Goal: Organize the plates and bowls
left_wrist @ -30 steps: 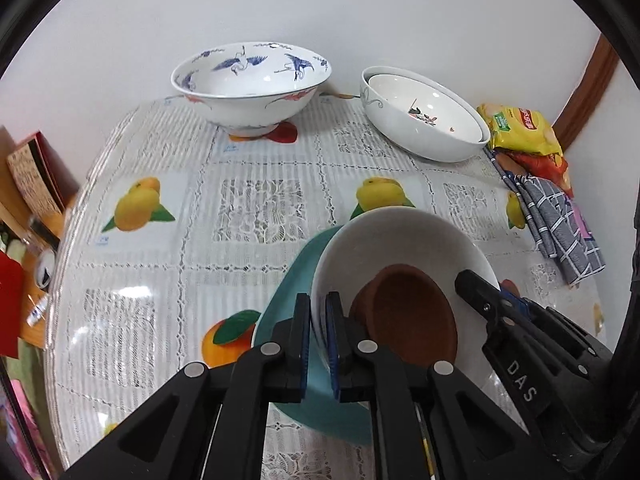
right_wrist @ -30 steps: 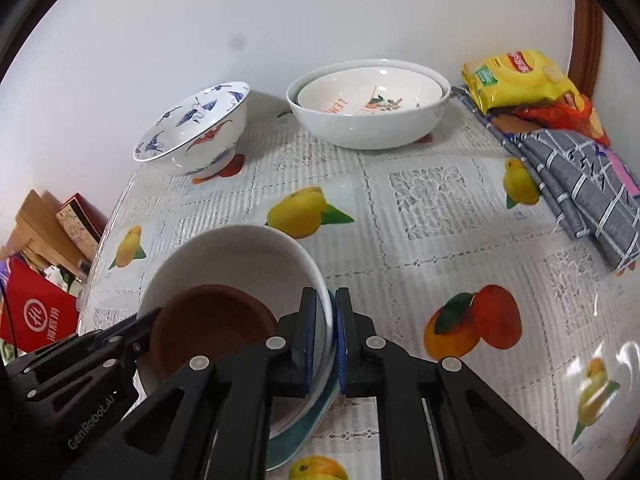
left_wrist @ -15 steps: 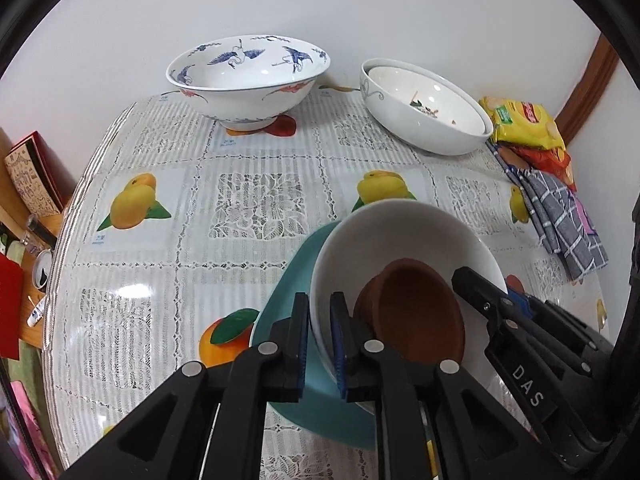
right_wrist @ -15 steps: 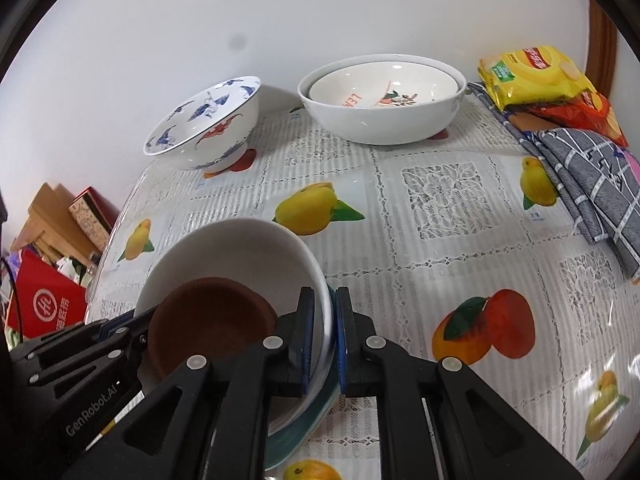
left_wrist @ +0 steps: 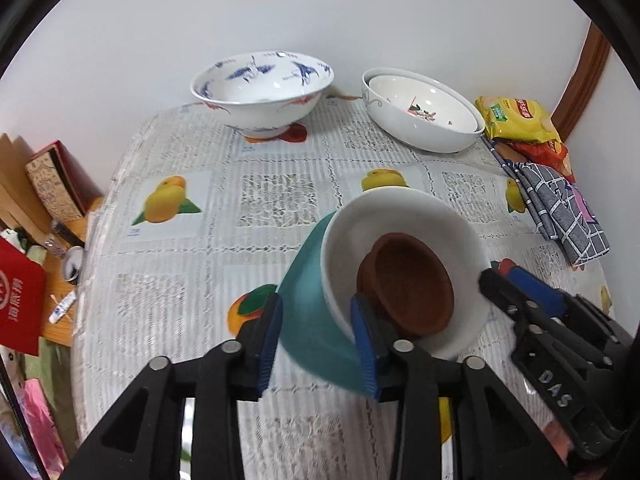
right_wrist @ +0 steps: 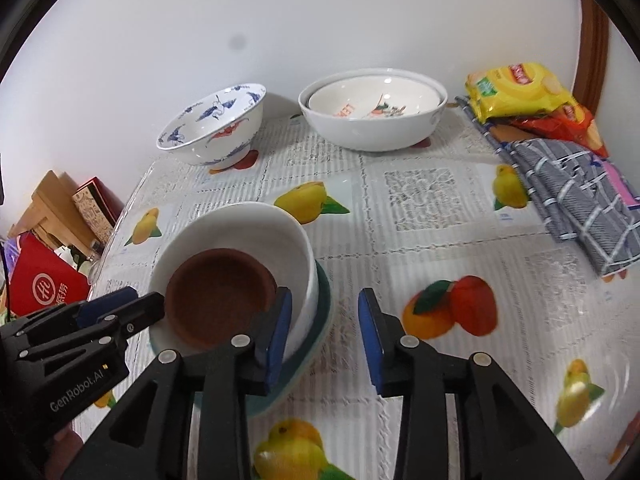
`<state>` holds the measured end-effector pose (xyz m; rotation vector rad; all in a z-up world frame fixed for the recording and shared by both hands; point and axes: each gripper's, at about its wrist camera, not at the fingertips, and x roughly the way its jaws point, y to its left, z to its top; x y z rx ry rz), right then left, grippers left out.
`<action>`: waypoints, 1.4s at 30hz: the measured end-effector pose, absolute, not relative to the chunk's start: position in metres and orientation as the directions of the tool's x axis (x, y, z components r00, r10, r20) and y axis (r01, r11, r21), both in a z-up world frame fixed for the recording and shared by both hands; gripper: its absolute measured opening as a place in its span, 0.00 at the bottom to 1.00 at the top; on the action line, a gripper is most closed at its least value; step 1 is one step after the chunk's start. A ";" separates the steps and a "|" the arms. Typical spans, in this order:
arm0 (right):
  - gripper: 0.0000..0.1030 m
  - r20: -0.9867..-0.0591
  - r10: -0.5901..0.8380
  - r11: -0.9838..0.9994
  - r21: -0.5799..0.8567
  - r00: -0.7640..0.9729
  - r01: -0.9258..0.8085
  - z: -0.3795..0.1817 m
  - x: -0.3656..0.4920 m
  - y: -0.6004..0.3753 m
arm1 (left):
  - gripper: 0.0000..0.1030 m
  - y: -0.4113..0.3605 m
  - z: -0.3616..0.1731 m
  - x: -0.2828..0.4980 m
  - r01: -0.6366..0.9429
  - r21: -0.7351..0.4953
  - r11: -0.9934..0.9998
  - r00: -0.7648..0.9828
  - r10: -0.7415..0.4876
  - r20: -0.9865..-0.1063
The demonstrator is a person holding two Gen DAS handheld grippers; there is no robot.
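A stack stands on the table near me: a teal plate point(left_wrist: 308, 320) at the bottom, a white bowl point(left_wrist: 404, 216) on it, a small brown bowl point(left_wrist: 412, 284) inside. The stack also shows in the right wrist view: plate point(right_wrist: 316, 332), white bowl point(right_wrist: 248, 224), brown bowl point(right_wrist: 220, 292). My left gripper point(left_wrist: 318, 338) is open, its jaws astride the stack's left rim. My right gripper point(right_wrist: 324, 328) is open, its jaws astride the right rim. Each gripper shows in the other's view: the right one point(left_wrist: 520, 292), the left one point(right_wrist: 116, 308).
A blue-patterned bowl point(left_wrist: 262, 92) and two nested white bowls point(left_wrist: 424, 112) stand at the back by the wall. Snack packets point(left_wrist: 520, 120) and a grey checked cloth point(left_wrist: 560, 208) lie at the right edge. Boxes and clutter point(left_wrist: 36, 208) sit beyond the table's left edge.
Both grippers were shut on the stack's rims and have now opened. The stack has come down and sits on the table.
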<state>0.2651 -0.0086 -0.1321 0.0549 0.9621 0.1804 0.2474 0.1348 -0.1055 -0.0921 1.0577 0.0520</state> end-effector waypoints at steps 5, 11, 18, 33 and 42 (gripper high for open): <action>0.40 -0.792 0.111 0.992 0.056 0.600 -0.110 -0.109 0.235 -0.022 | 0.35 0.128 -0.085 0.220 -0.081 -0.034 0.996 0.520 0.013 -0.854; 0.47 -0.784 0.063 0.998 0.033 0.618 -0.060 -0.083 0.189 -0.050 | 0.49 0.107 -0.056 0.180 -0.061 -0.046 0.997 0.576 -0.003 -0.818; 0.67 -0.767 0.000 1.000 -0.001 0.642 -0.002 -0.054 0.132 -0.084 | 0.63 0.069 -0.031 0.131 -0.041 -0.040 0.998 0.636 -0.005 -0.772; 0.92 -0.709 -0.070 0.995 0.000 0.702 0.100 -0.018 0.025 -0.134 | 0.87 0.023 -0.003 0.045 -0.018 -0.008 1.000 0.702 0.007 -0.712; 0.92 -0.706 -0.077 0.993 0.006 0.704 0.114 -0.012 0.006 -0.141 | 0.87 0.013 0.006 0.033 -0.014 0.011 1.000 0.716 0.018 -0.698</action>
